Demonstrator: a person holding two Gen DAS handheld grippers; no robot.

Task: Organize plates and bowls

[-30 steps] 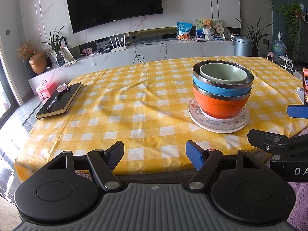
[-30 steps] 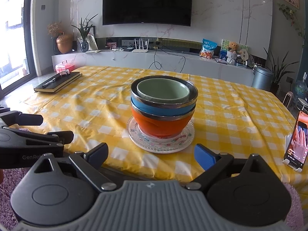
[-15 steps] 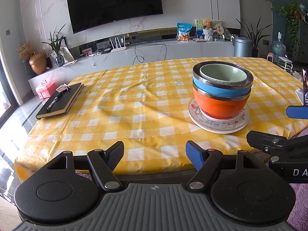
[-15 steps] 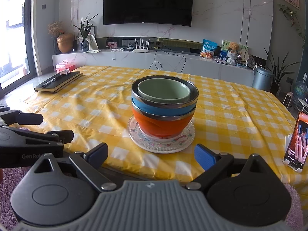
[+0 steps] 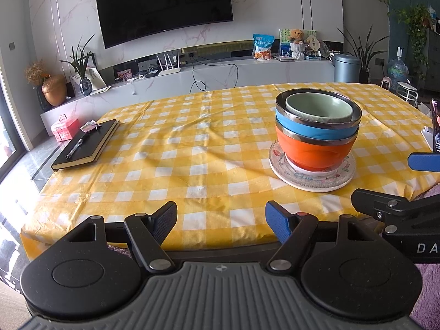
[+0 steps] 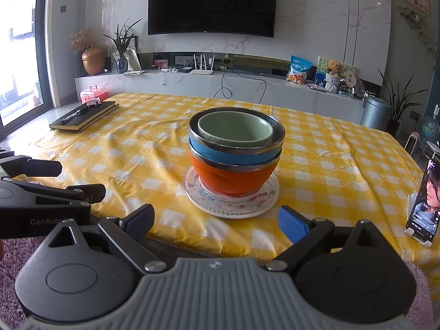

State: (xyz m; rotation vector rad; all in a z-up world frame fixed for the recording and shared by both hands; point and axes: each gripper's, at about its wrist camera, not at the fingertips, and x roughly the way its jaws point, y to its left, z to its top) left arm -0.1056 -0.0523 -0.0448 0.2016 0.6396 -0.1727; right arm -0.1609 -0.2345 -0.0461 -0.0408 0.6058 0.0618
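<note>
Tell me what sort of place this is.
Most likely a home living-dining room: a wall-mounted TV above a long media console with houseplants, and a table with a yellow checked tablecloth holding stacked bowls.

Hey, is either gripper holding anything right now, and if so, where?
Nothing is held. The left gripper and right gripper are both open, short of the stacked bowls.

- Yellow-and-white checked cloth covering the counter
- Pale green bowl inside a blue bowl, inside an orange bowl
- White floral-patterned plate
- Black notebook
</note>
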